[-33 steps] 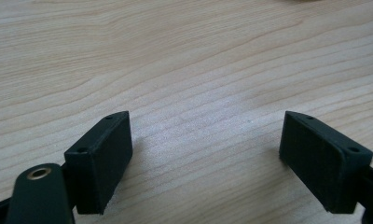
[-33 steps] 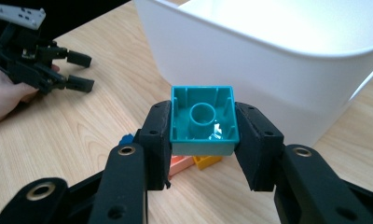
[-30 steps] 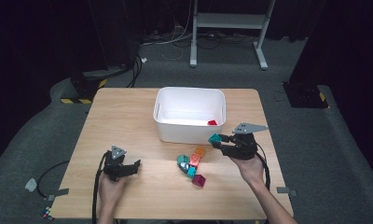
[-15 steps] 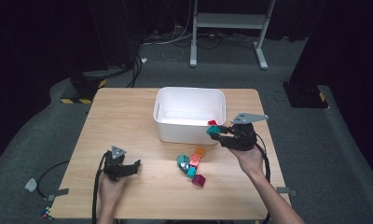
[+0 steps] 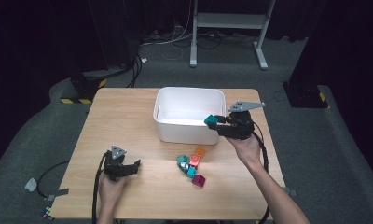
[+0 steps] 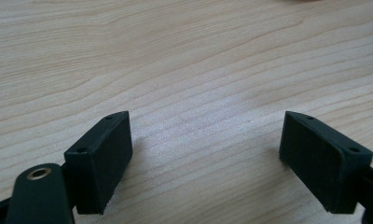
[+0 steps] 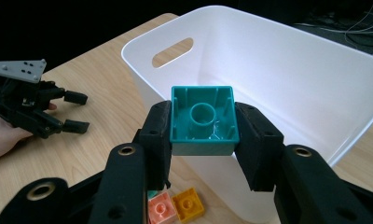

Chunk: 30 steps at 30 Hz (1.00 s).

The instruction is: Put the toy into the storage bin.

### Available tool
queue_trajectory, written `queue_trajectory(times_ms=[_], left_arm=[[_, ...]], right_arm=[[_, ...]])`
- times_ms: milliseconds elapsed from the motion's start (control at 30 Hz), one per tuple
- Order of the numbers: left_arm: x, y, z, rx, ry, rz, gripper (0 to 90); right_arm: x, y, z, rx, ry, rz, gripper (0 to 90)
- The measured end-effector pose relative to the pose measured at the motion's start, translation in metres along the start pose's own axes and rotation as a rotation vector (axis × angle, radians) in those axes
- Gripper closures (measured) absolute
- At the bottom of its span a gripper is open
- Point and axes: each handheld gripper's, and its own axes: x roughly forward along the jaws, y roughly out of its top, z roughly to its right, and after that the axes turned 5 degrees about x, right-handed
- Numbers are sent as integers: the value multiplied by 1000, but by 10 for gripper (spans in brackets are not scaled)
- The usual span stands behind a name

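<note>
The right gripper [image 5: 213, 122] grasps a teal block [image 5: 210, 120] between its two black jaws, the pads pressed against two opposite sides; in the right gripper view the teal block [image 7: 203, 120] shows its hollow underside with a round tube in the middle, and the right gripper [image 7: 203, 140] holds it raised off the surface, in front of the near wall of the white bin [image 7: 287, 60]; in the high view the block hangs at the bin's near right corner, level with the rim of the white bin [image 5: 189, 92]; the bin stands toward the far middle of the wooden surface [image 5: 124, 121].

A small cluster of loose blocks lies on the surface just in front of the bin: an orange block [image 5: 200, 152], a pink block [image 5: 194, 161] touching it, a grey-and-teal piece [image 5: 183, 162] beside that, and a magenta block [image 5: 198, 180] nearest the person; the right gripper view catches the pink block [image 7: 162, 208] and the orange block [image 7: 189, 203] side by side below the jaws.

The left gripper [image 5: 134, 166] rests low at the near left of the surface, well apart from the blocks and the bin; the left gripper [image 6: 205, 154] stands released, its jaws spread wide over bare wood with nothing between them; the right gripper view shows it farther off with a hand behind it.
</note>
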Motion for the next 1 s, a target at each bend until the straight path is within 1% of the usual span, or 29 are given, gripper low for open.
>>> queue_trajectory(times_ms=[100, 267, 367, 400, 567, 600, 767, 867, 1000], left_arm=[[0, 0, 0, 0, 0, 0, 172], [0, 0, 0, 1, 0, -1, 172], [0, 0, 0, 1, 0, -1, 172], [0, 0, 0, 1, 0, -1, 172], [0, 0, 0, 0, -1, -1, 172], [0, 0, 0, 1, 0, 0, 172], [0, 0, 0, 1, 0, -1, 172], [0, 0, 0, 0, 0, -1, 172], [0, 0, 0, 0, 0, 0, 172]], right_arm=[[1, 5, 1, -1, -4, 8, 587], [7, 13, 5, 6, -9, -7, 587], [10, 18, 7, 1, -18, 0, 587], [11, 20, 8, 7, -16, -5, 587], [14, 29, 8, -3, -33, -4, 587], [15, 30, 8, -3, -32, 3, 587], [21, 37, 11, -3, -42, -3, 587], [24, 41, 13, 2, -48, -2, 587], [29, 42, 17, 25, -48, -1, 587]])
